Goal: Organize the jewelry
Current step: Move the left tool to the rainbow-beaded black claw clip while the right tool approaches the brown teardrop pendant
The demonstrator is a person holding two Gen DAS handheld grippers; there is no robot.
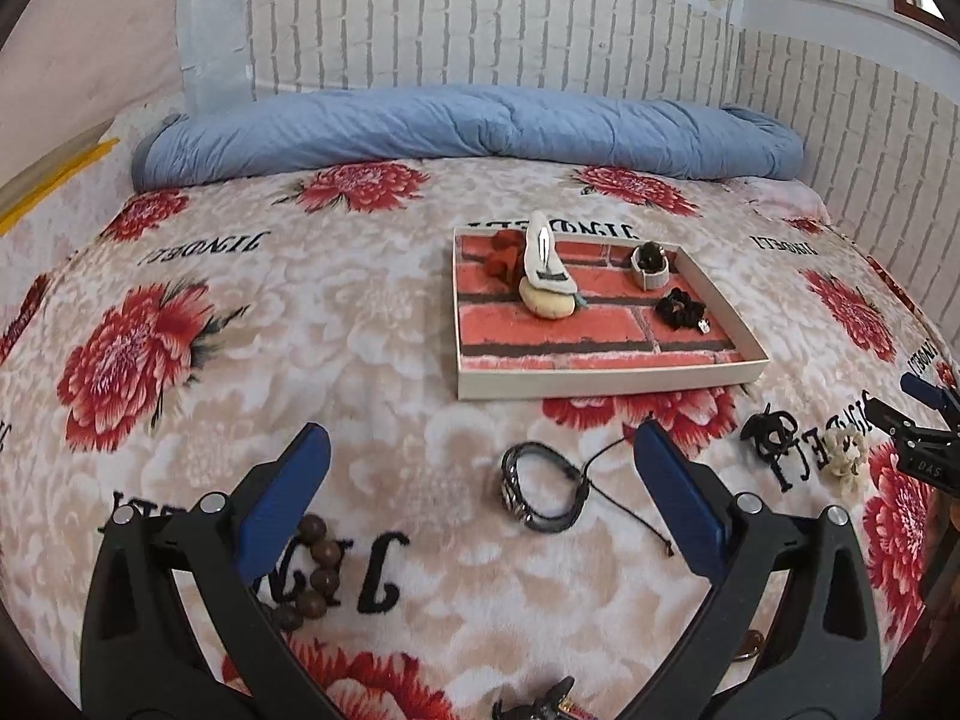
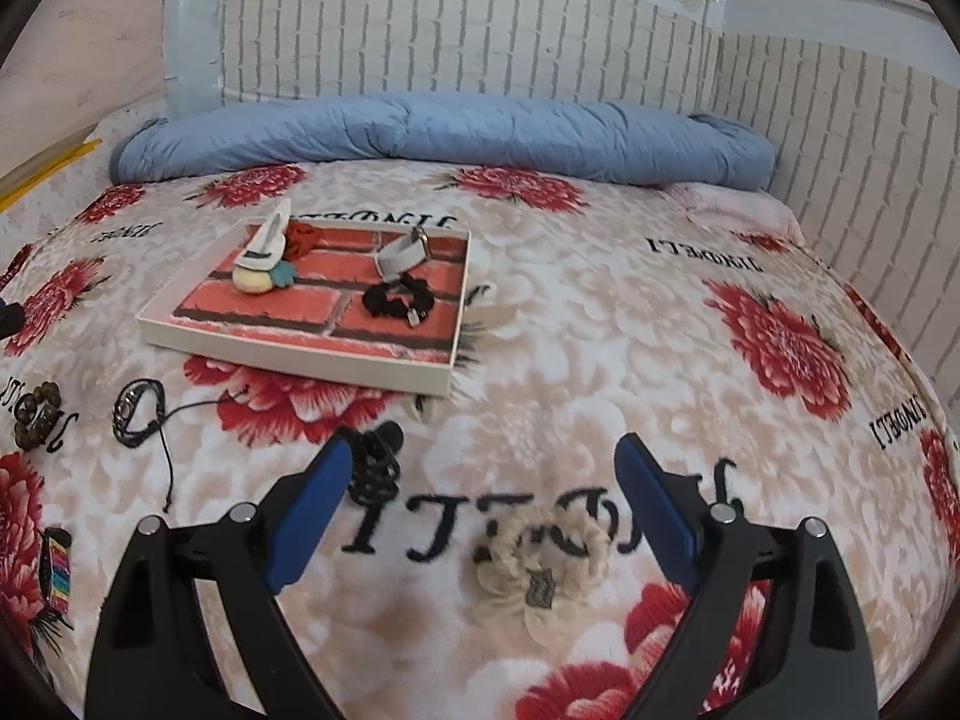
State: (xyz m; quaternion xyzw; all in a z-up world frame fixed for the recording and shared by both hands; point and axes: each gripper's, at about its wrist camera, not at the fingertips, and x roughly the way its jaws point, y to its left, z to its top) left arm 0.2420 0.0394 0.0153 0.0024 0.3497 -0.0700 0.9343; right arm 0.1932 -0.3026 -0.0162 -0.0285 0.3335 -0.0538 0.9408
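A shallow tray (image 1: 606, 383) with a brick-pattern floor lies on the bed; it also shows in the right wrist view (image 2: 288, 354). It holds a black scrunchie (image 1: 679, 304), a white band (image 1: 651, 267), a white clip (image 1: 543, 255) and a red piece (image 1: 503, 257). My left gripper (image 1: 480, 456) is open above a black cord bracelet (image 1: 540, 489), with a brown bead bracelet (image 1: 315, 570) by its left finger. My right gripper (image 2: 483, 468) is open over a cream scrunchie (image 2: 540, 564); a black claw clip (image 2: 372, 468) lies by its left finger.
A rolled blue quilt (image 1: 468, 126) lies along the brick-pattern wall. The bed has a floral blanket (image 1: 300, 330). A rainbow-striped band (image 2: 57, 570) lies at the left in the right wrist view. The right gripper's tips show at the right edge of the left wrist view (image 1: 924, 414).
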